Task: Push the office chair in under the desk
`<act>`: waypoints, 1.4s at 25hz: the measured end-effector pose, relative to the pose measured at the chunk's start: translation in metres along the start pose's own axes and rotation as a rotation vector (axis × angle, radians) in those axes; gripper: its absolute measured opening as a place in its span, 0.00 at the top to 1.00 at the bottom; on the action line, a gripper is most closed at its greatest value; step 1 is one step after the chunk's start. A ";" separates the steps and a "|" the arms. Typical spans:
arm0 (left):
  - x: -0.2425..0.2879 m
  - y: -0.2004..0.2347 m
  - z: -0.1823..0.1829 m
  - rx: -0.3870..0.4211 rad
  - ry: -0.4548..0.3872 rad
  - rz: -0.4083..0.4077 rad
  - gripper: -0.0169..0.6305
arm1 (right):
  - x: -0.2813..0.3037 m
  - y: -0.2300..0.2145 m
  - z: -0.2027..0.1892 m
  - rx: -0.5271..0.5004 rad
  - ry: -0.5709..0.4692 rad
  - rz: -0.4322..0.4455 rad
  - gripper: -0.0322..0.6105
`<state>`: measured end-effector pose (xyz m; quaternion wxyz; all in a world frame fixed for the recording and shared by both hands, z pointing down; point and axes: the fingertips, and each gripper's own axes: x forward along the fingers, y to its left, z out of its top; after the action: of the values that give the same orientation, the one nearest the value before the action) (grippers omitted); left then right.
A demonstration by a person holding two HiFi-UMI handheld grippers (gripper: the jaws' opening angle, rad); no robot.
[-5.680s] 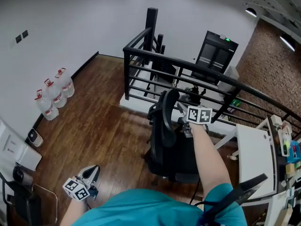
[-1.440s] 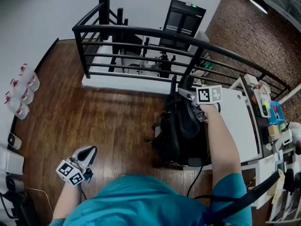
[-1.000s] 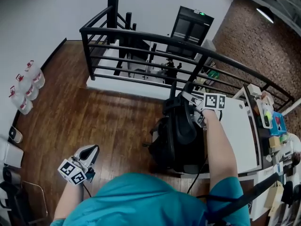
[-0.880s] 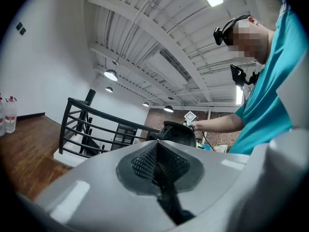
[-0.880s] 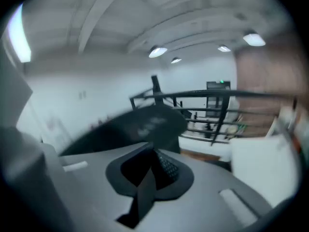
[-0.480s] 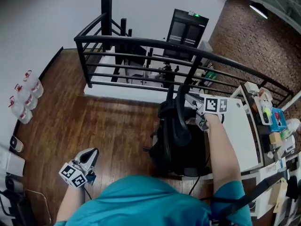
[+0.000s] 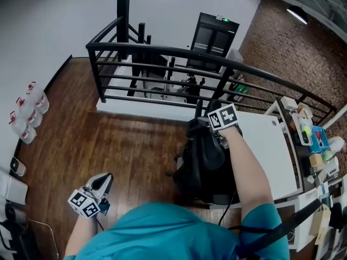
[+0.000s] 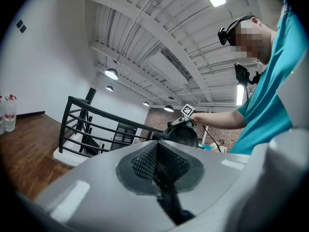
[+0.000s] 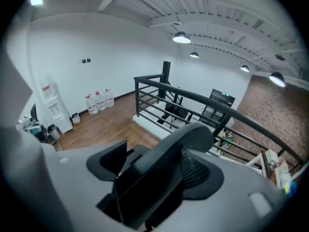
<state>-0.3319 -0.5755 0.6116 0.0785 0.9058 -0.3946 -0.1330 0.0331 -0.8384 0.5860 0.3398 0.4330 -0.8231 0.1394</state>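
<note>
Now rolled in from the open floor, the black mesh office chair (image 7: 201,164) meets the white rectangular desk (image 7: 267,145), the right gripper (image 7: 218,138) opening its jaws around the headrest (image 9: 188,139) and the left gripper (image 7: 103,184) closed and empty, so the push seems nearly done.

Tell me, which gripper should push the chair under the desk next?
Right gripper, probably: its opening jaws straddle the chair top beside the desk; the shut left gripper hangs over floor, away from it.
</note>
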 end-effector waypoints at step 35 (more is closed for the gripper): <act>0.000 0.027 -0.013 -0.029 -0.003 0.097 0.94 | 0.023 -0.074 0.036 0.104 -0.137 0.161 0.41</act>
<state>-0.3472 -0.5936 0.6305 0.0974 0.8842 -0.4361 -0.1363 0.0683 -0.9149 0.5709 0.2475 0.3912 -0.8681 0.1789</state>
